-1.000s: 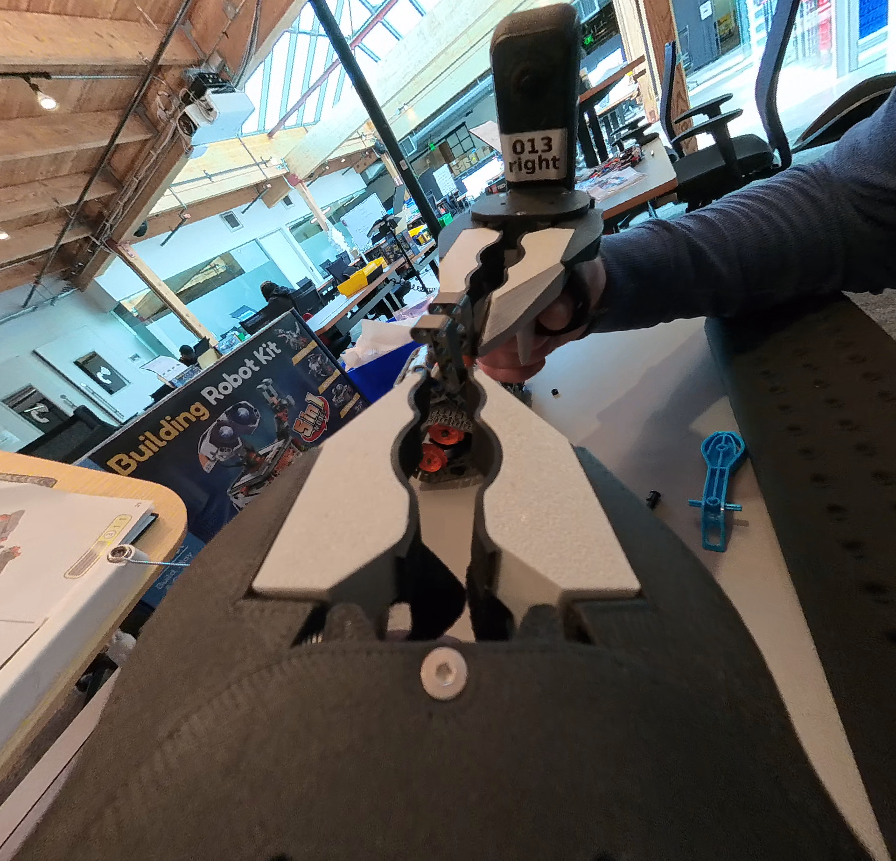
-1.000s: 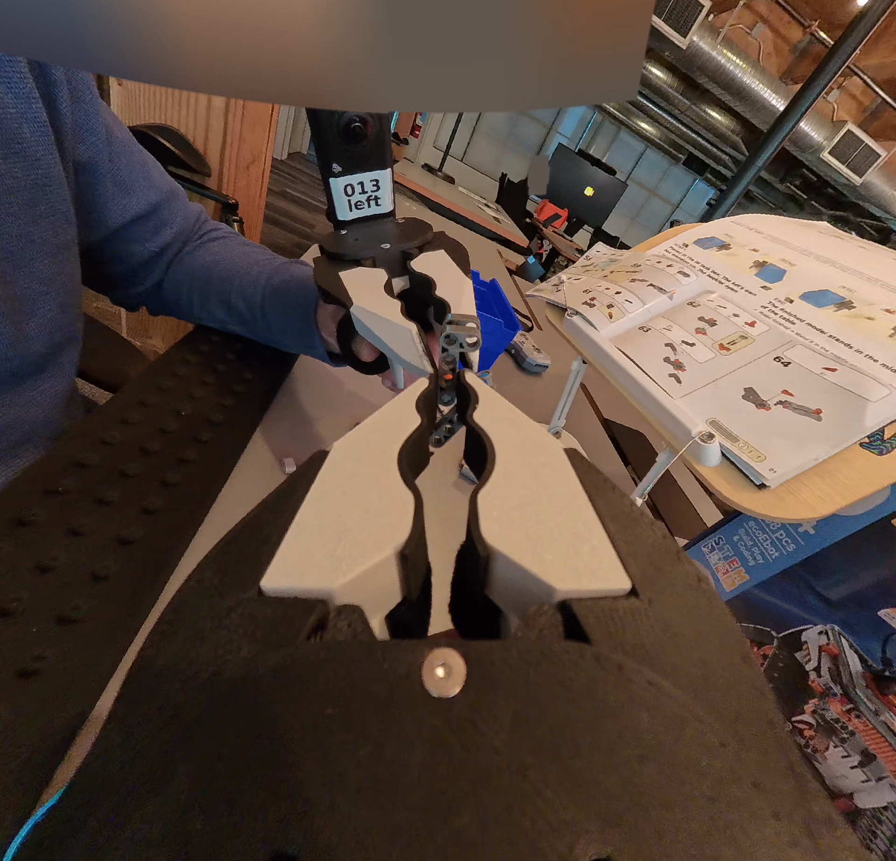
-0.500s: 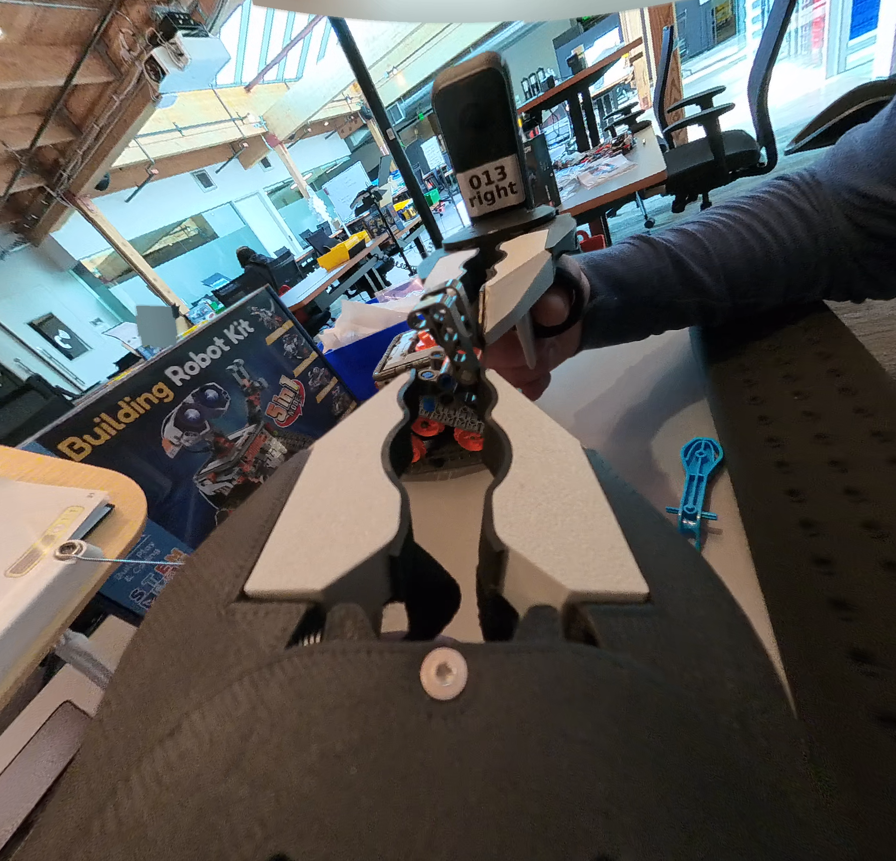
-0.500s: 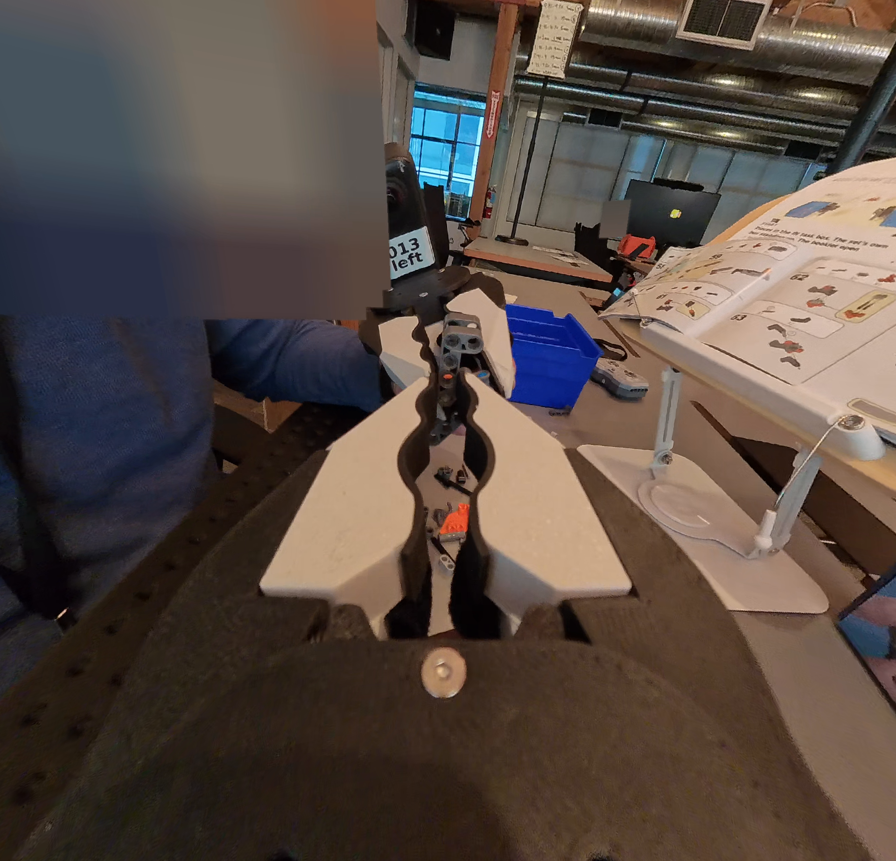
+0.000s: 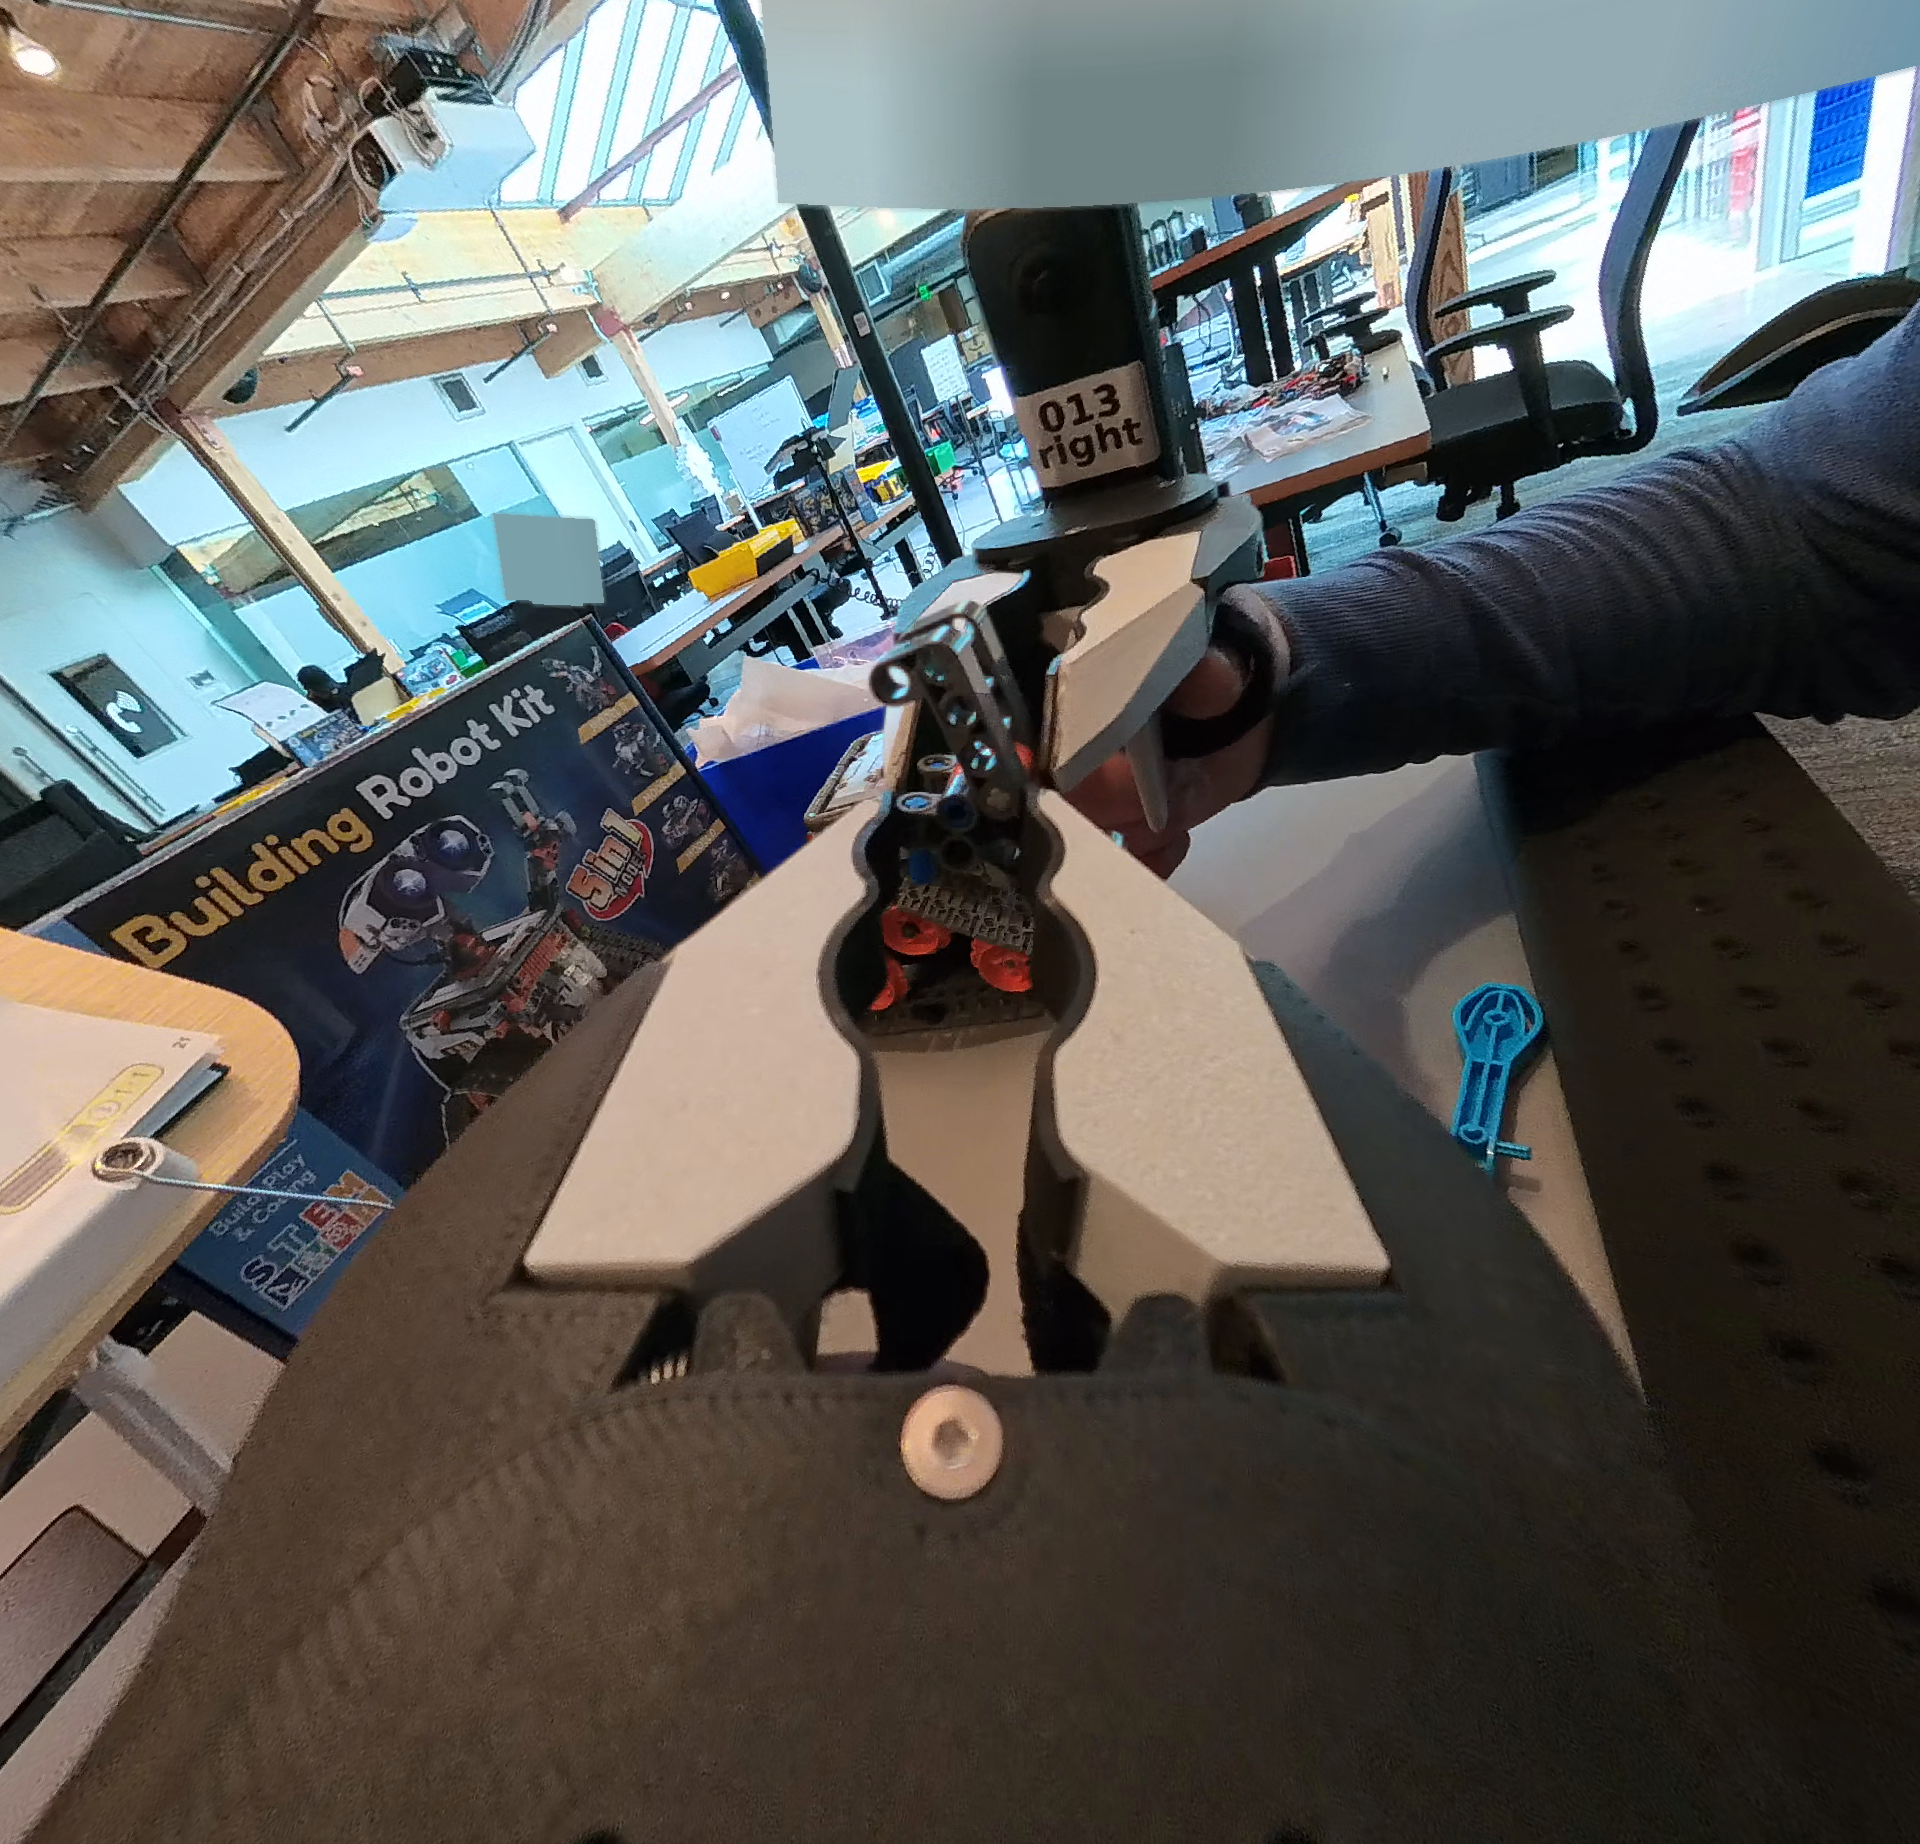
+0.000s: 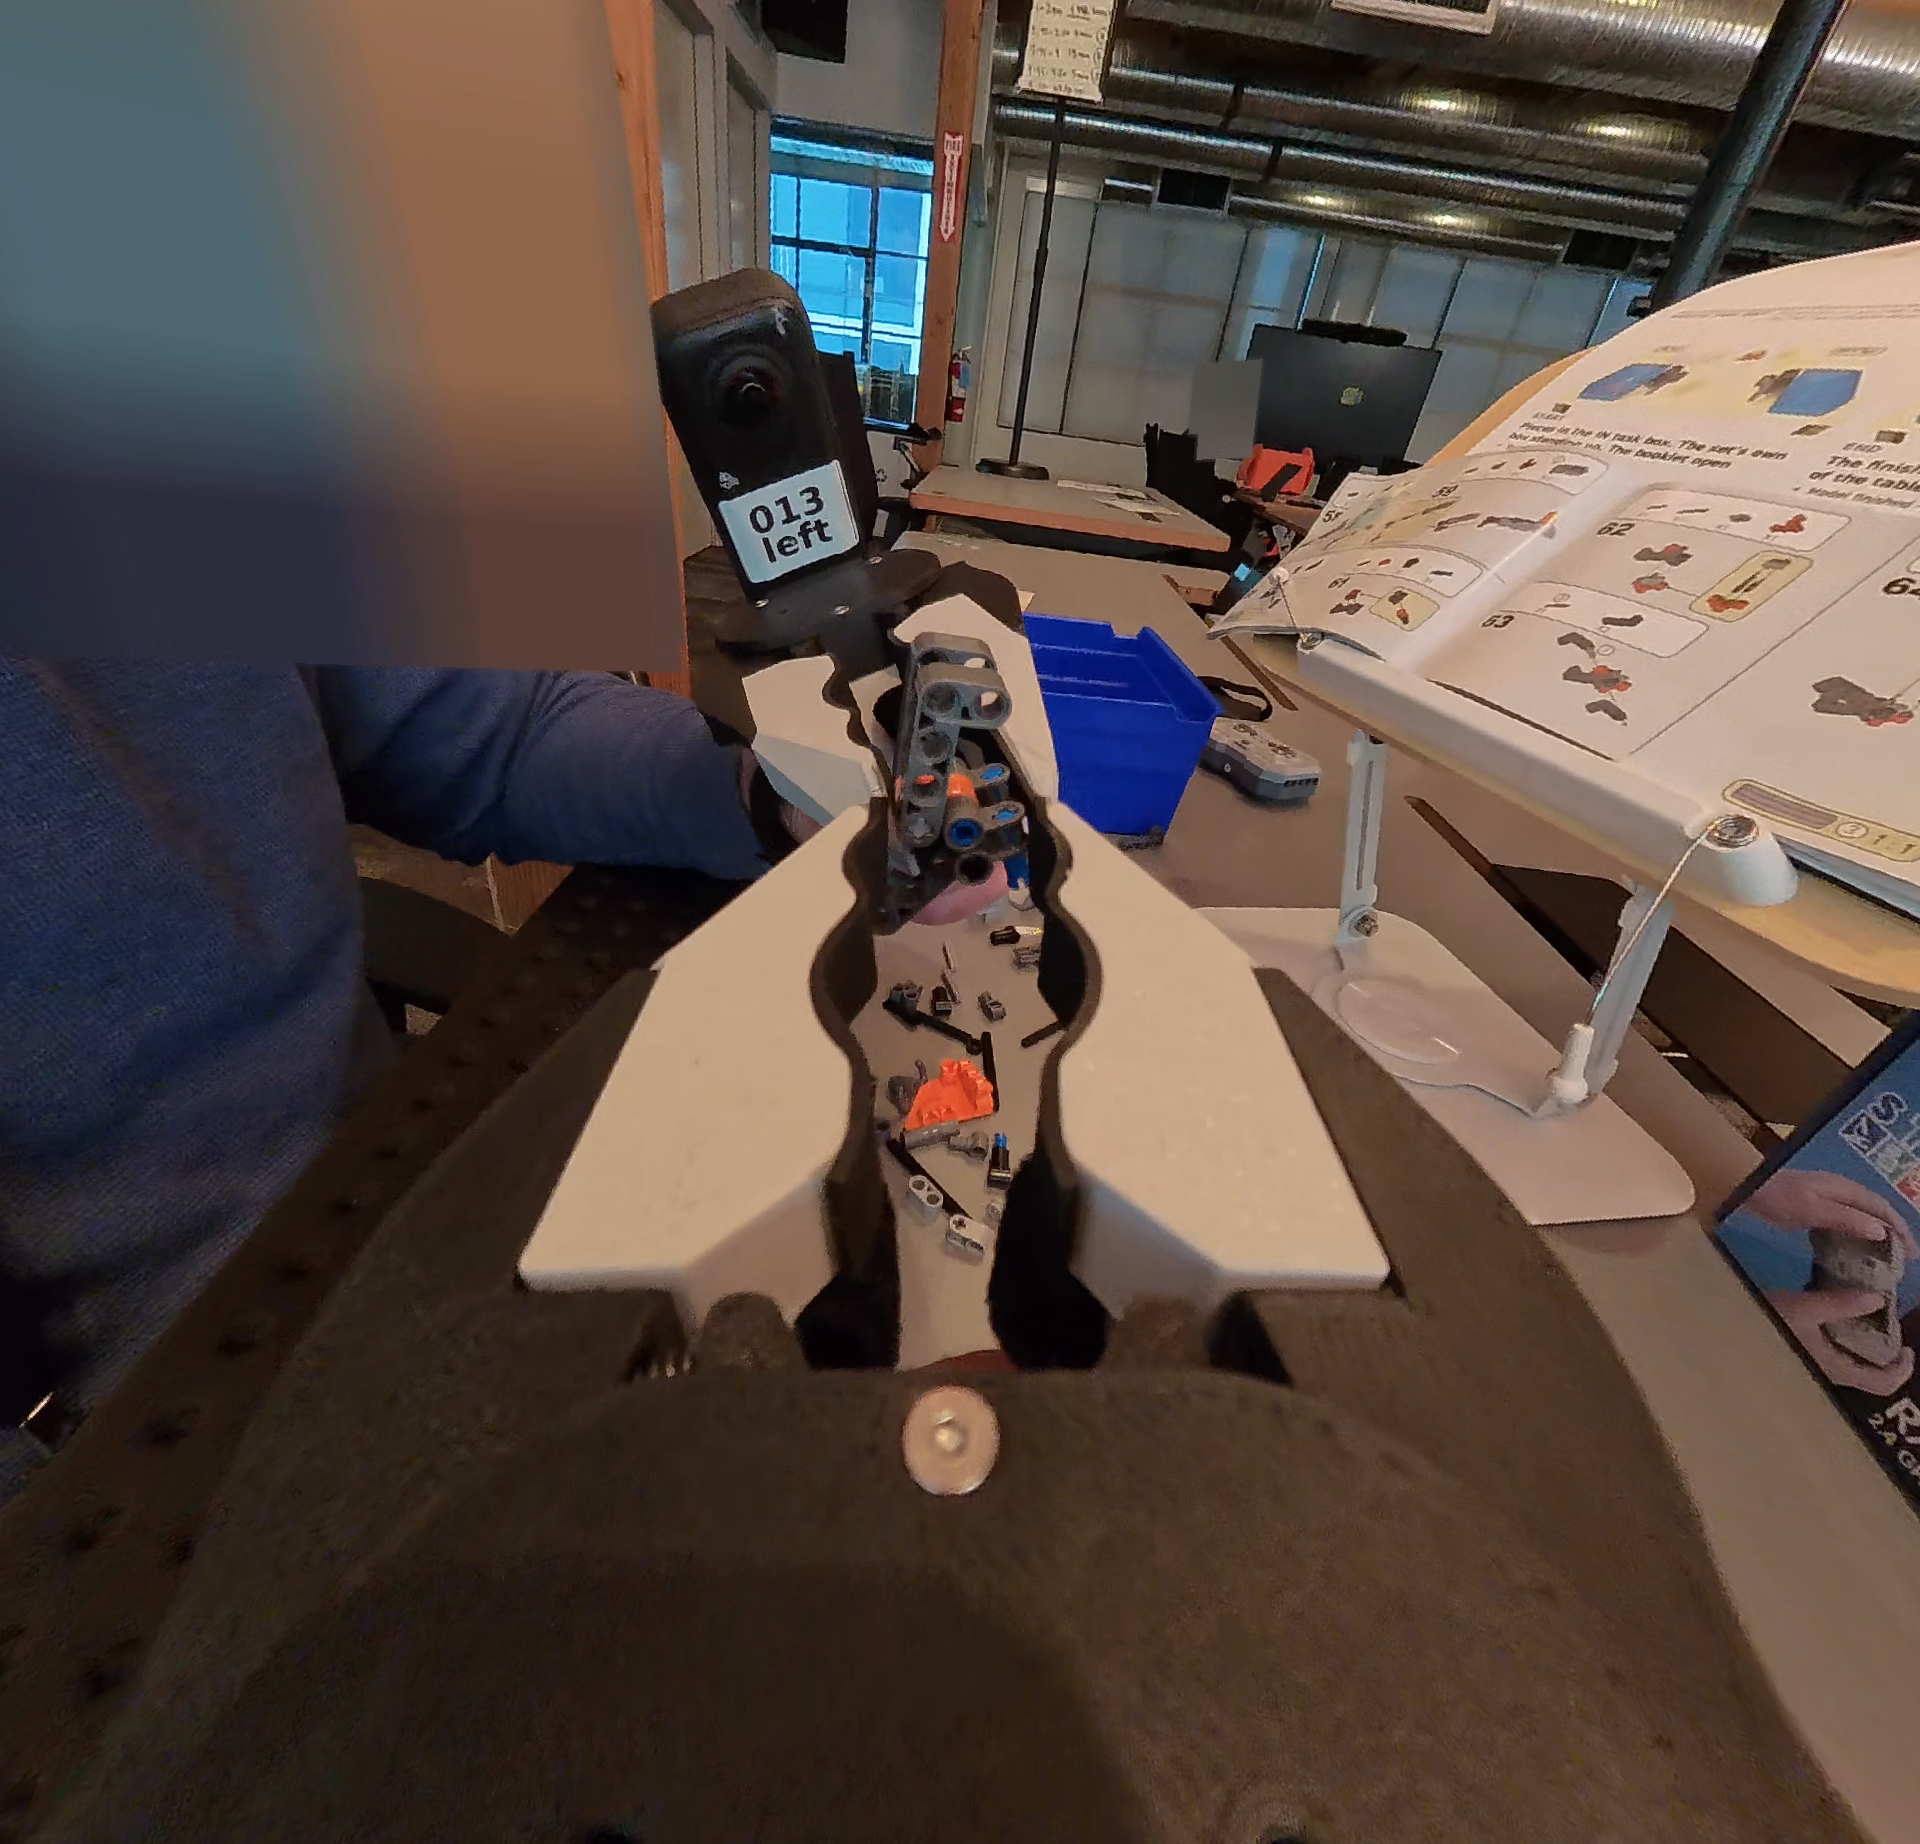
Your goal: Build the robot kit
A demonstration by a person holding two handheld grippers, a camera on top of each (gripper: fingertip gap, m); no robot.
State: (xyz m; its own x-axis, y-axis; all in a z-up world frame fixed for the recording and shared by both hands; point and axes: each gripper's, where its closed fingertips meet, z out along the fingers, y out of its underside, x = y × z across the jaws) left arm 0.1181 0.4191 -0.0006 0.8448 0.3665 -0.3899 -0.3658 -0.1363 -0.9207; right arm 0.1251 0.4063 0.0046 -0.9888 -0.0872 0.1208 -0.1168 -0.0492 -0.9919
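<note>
Currently left gripper (image 5: 951, 838) clamps a small brick assembly (image 5: 951, 921) aloft; right gripper (image 6: 951, 859) pinches its grey perforated beam (image 6: 940, 745). Opposed pulling could separate joints, dropping parts among loose pieces (image 6: 951, 1098) below.

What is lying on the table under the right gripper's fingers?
Through the right gripper's finger gap: loose small parts on the grey table, grey and black bits plus an orange piece. The white fingers hide anything beside them.

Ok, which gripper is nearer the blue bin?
Left. In the right wrist view the left gripper sits right beside the bin; the right gripper meets it at the model, farther back toward the camera.
</note>
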